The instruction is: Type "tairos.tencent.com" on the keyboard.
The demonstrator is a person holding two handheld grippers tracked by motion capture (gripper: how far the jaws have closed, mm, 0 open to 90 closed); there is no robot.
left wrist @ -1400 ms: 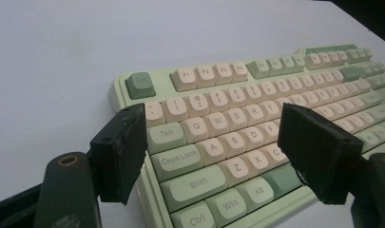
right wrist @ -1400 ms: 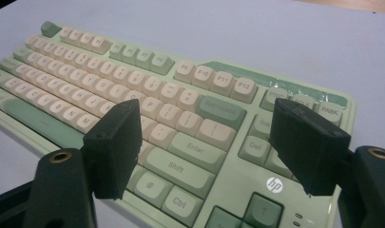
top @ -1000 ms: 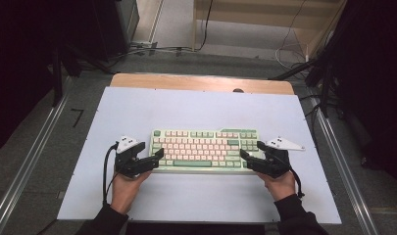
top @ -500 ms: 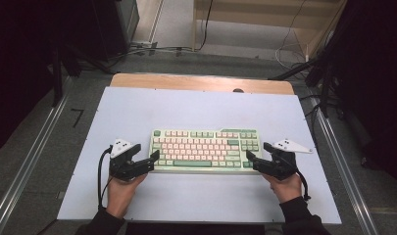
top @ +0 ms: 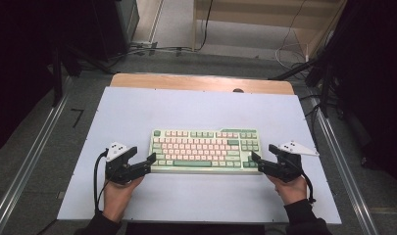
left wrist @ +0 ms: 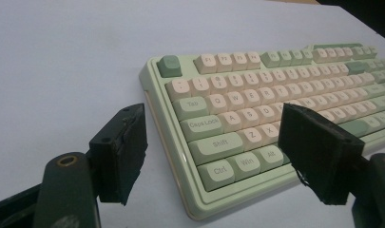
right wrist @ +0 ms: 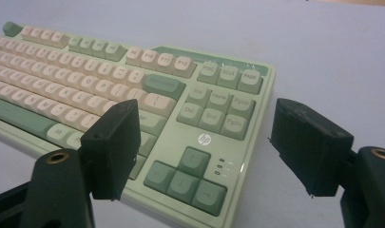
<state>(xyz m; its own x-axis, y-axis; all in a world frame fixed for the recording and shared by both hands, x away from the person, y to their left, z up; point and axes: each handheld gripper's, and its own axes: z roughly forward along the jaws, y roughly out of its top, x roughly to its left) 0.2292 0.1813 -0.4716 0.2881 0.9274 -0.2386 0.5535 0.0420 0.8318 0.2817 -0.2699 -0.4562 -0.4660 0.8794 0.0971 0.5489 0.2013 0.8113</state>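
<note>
table: wide pale lavender-white tabletop (top: 196, 112); bare ahead of both tongs.
keyboard: pale green plastic keyboard with cream and green keycaps (top: 206, 151); lies flat on the table directly between the two tongs, its long axis running from one gripper to the other.
left gripper: black two-jaw left gripper (top: 148, 161); jaws apart, nothing held, straddling the keyboard's near left corner by the Ctrl key (left wrist: 219, 171). One pad sits outside the short edge, the other over the bottom key row; contact too close to call.
right gripper: black two-jaw right gripper (top: 257, 160); jaws apart, empty, at the opposite short end near the arrow keys (right wrist: 184, 176).
nearness: both about equally close, one per end.
judgement: looks set for a two-handed grip on the short ends; each would need to close across the case edge.
</note>
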